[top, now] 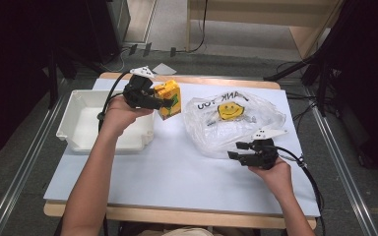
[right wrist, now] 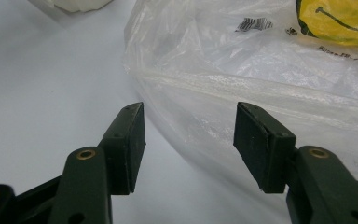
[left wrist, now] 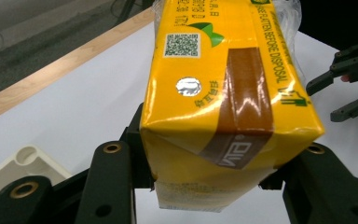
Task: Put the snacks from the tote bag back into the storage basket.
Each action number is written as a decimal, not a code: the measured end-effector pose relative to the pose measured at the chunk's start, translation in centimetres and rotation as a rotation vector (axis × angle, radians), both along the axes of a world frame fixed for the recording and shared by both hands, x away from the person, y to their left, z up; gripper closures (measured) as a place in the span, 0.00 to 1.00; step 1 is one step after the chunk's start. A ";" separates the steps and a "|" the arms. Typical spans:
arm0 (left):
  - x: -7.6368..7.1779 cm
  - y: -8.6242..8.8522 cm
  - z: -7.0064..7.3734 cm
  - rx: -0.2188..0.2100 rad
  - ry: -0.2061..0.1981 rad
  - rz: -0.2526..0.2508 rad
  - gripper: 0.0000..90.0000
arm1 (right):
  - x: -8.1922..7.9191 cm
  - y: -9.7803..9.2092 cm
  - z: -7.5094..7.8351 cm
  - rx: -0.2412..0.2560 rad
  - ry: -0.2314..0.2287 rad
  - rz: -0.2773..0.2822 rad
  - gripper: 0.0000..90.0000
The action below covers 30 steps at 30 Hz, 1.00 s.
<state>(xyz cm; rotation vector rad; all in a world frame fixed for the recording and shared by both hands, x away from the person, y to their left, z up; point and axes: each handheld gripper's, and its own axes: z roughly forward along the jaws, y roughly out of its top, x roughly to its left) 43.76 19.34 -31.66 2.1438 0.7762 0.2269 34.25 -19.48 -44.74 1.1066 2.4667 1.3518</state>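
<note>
High view places the left gripper (top: 163, 102) clamped on the yellow juice carton (top: 168, 100), held above the table between the white bin (top: 78, 129) and the plastic bag (top: 236, 123); judged from this, the carton is out of the bag and still needs setting in the bin. Right gripper (right wrist: 189, 140), jaws spread and empty, sits at the bag's near edge. Left gripper view adds carton detail: a QR code (left wrist: 181, 45) and foil straw seal (left wrist: 188, 87).
</note>
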 end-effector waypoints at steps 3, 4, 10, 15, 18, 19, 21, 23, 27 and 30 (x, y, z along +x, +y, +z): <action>0.1 0.3 0.0 -0.001 0.003 0.009 0.58 | 0.0 0.1 0.1 -0.005 -0.007 0.006 0.49; 0.1 0.5 0.0 0.000 0.001 0.009 0.58 | 0.0 0.1 0.1 -0.009 -0.004 0.005 0.49; 0.2 1.4 0.1 -0.007 -0.009 0.021 0.58 | 0.1 0.2 0.0 -0.011 -0.006 0.006 0.49; 0.0 2.3 0.1 -0.004 -0.009 0.049 0.58 | 0.1 0.3 0.2 -0.012 -0.010 0.005 0.49; -0.1 2.9 0.3 -0.013 -0.009 0.063 0.58 | 0.3 0.4 0.2 -0.017 -0.014 0.013 0.50; -0.2 3.1 0.3 -0.011 -0.010 0.068 0.58 | 0.3 0.5 0.2 -0.020 -0.011 0.015 0.50; -0.2 3.5 0.3 -0.010 -0.013 0.076 0.58 | 0.4 0.6 0.2 -0.021 -0.015 0.025 0.51; -0.1 4.1 0.3 -0.009 -0.015 0.087 0.58 | 0.4 0.7 0.1 -0.020 -0.018 0.027 0.51; 0.0 4.9 0.2 -0.013 -0.012 0.114 0.58 | 0.5 0.8 0.1 -0.019 -0.015 0.033 0.51; 0.0 5.4 0.2 -0.008 -0.009 0.123 0.58 | 0.5 1.0 0.1 -0.018 -0.015 0.037 0.51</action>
